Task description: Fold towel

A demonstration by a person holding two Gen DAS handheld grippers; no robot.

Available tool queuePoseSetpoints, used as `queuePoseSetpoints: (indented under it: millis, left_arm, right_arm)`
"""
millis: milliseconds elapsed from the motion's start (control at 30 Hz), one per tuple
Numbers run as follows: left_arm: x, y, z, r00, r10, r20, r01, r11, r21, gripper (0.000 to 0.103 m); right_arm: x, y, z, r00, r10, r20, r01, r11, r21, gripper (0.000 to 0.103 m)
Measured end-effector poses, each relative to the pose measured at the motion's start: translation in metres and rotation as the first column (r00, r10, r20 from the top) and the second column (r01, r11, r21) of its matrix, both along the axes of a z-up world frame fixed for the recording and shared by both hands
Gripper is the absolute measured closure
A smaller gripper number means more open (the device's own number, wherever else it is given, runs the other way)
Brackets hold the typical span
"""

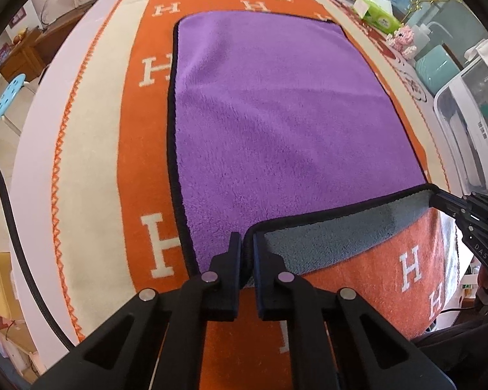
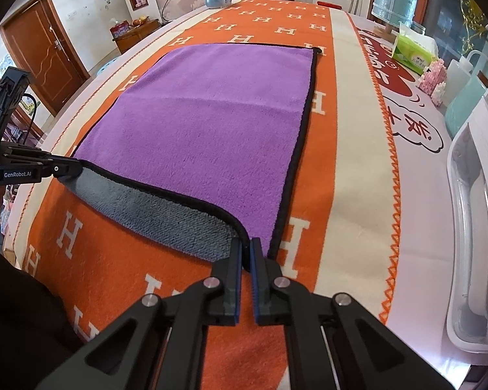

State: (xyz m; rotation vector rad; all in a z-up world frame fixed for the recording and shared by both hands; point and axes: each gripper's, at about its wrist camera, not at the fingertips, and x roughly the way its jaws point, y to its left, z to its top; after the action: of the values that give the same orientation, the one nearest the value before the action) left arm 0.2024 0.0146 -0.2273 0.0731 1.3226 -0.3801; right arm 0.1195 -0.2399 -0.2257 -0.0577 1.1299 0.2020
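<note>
A purple towel [image 1: 276,113] with black trim and a grey underside lies flat on the orange H-patterned cloth; it also shows in the right wrist view [image 2: 211,123]. My left gripper [image 1: 246,243] is shut on the towel's near left corner, lifted so the grey underside [image 1: 341,237] shows. My right gripper [image 2: 246,250] is shut on the near right corner. Each gripper shows in the other's view, the right gripper [image 1: 439,200] at the right edge and the left gripper [image 2: 74,167] at the left edge. The near hem hangs raised between them.
The orange cloth [image 2: 322,169] covers a long table. Along the right side stand a green tissue box [image 2: 413,52], a pink block figure [image 2: 434,76], a teal container [image 2: 465,104] and a white plastic bin [image 2: 475,227]. A blue stool [image 1: 11,94] stands left of the table.
</note>
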Motion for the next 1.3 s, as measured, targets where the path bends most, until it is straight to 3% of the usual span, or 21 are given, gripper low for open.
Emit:
queuePoseSetpoints:
  millis: [200, 400, 767, 1033, 1167, 1300]
  left_arm:
    - [0.001, 0.006, 0.024, 0.998, -0.009, 0.060, 0.009, 1.000, -0.001, 0.098]
    - [0.010, 0.011, 0.067, 0.983, -0.010, 0.184, 0.013, 1.000, -0.013, 0.098]
    - [0.054, 0.005, 0.142, 0.906, -0.046, 0.420, 0.062, 0.998, -0.025, 0.098]
    - [0.109, -0.014, 0.157, 0.848, -0.065, 0.525, 0.070, 0.997, 0.010, 0.098]
    - [0.140, -0.022, 0.149, 0.843, -0.037, 0.537, 0.040, 0.999, 0.007, 0.098]
    - [0.170, -0.028, 0.130, 0.856, -0.011, 0.517, 0.008, 1.000, 0.008, 0.098]
  right_arm:
    - [0.004, -0.001, 0.017, 0.999, 0.009, 0.036, -0.009, 1.000, -0.015, 0.099]
    - [0.013, 0.003, 0.055, 0.990, 0.038, 0.136, -0.032, 0.998, -0.046, 0.099]
    - [0.062, -0.004, 0.113, 0.940, 0.061, 0.334, -0.020, 0.992, -0.125, 0.099]
    - [0.115, -0.013, 0.124, 0.908, 0.038, 0.416, 0.032, 0.987, -0.159, 0.099]
    - [0.143, -0.014, 0.118, 0.902, 0.036, 0.430, 0.044, 0.984, -0.173, 0.099]
    - [0.172, -0.016, 0.106, 0.903, 0.031, 0.429, 0.049, 0.983, -0.174, 0.099]
